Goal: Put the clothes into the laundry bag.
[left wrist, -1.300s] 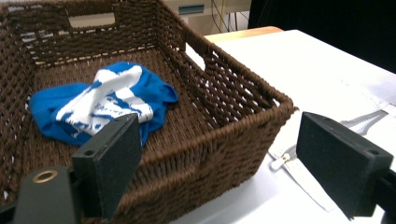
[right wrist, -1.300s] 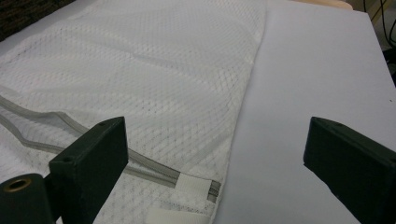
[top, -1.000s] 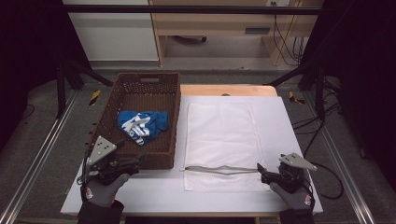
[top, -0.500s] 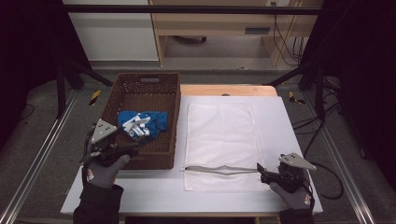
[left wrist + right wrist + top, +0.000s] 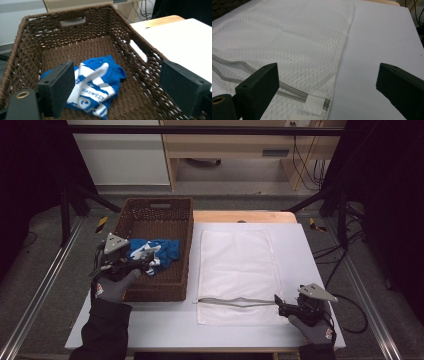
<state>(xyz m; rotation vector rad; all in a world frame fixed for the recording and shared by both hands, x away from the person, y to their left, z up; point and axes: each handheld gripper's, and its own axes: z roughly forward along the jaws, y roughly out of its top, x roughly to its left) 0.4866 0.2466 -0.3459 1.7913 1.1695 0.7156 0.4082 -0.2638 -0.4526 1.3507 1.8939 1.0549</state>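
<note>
My left gripper (image 5: 120, 92) hangs open, blue garment (image 5: 96, 83) between and just below its fingers (basket (image 5: 30, 42) around it). I'd drop straight, pinch the bunched middle. Right gripper (image 5: 327, 92) open beside the mesh bag (image 5: 294, 42).

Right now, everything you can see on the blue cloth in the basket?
The cloth is a crumpled blue fabric piece with white stripes and white lettering, too creased to read. It looks soft, like a jersey knit, bunched in a loose heap rather than folded. It lies on the floor of the basket, toward its near left part, touching the woven bottom. The left gripper hangs open just above it, jaws to either side in the left gripper view; whether they touch it I cannot tell.
</note>
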